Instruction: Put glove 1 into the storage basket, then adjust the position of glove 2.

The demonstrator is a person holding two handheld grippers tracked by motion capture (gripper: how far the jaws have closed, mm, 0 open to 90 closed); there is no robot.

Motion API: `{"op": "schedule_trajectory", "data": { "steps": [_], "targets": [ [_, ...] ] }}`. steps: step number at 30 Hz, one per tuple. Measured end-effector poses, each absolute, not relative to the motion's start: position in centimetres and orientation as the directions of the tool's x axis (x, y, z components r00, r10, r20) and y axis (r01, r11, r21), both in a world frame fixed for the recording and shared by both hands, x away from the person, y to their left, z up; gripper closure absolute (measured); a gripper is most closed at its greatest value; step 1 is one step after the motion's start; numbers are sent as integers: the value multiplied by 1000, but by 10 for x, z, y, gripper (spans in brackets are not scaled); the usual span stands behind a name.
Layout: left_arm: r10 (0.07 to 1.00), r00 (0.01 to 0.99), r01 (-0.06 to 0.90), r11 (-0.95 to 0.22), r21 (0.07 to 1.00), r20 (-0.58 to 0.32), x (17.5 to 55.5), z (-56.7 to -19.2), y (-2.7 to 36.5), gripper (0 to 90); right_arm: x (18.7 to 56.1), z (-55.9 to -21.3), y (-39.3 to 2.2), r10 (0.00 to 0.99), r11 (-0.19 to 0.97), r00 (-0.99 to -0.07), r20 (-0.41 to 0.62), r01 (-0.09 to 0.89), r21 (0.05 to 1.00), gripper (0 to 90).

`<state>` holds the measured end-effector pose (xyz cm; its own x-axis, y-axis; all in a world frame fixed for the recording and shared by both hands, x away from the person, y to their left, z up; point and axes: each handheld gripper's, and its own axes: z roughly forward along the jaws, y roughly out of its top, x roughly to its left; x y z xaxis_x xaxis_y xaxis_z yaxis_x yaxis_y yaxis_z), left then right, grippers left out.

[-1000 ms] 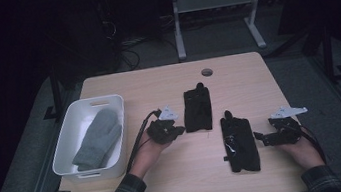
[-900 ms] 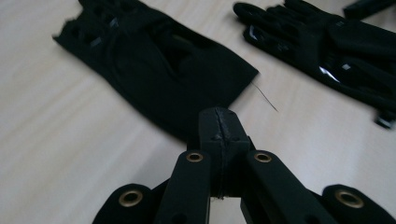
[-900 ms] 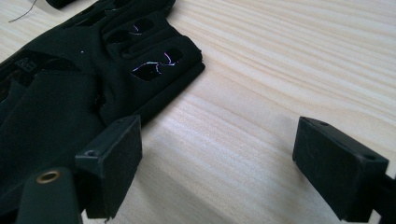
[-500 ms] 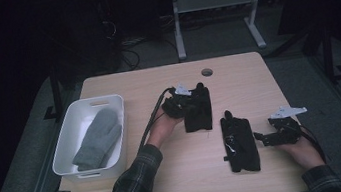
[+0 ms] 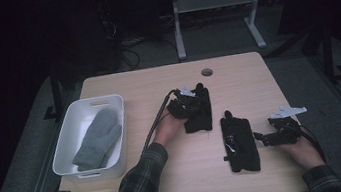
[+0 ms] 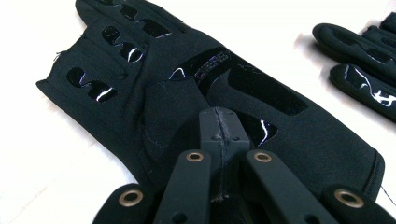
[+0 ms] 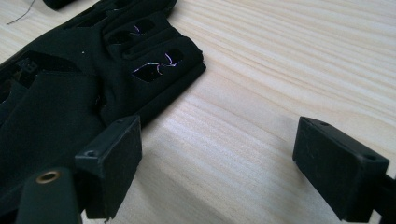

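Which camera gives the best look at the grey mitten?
The high view: the grey mitten lies in the white bin, in full view. Both gripper views look at black gloves instead and add nothing on it.

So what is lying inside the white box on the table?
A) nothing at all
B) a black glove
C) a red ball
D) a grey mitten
D: in the high view a grey mitten lies inside the white box, while both black gloves, one and the other, lie out on the wooden table.
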<state>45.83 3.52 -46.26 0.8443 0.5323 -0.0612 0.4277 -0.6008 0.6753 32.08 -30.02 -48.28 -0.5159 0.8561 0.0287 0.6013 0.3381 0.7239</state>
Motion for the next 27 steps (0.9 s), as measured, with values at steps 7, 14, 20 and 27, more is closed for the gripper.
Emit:
{"op": "schedule_trajectory", "data": {
  "steps": [7, 14, 20, 27],
  "targets": [
    [523, 849, 433, -604, 669, -78, 443, -462, 42, 895, 321, -483, -300, 856, 338, -516, 29, 601, 724, 155],
    [515, 852, 442, -612, 656, -93, 422, -460, 49, 894, 321, -483, -300, 856, 338, -516, 29, 602, 724, 153],
    [488, 865, 440, -623, 646, -118, 398, -459, 53, 894, 321, -483, -300, 856, 338, -516, 30, 602, 723, 153],
    [442, 889, 405, -642, 651, -116, 369, -459, 60, 895, 321, -483, -300, 856, 338, -516, 30, 602, 723, 153]
  ]
}}
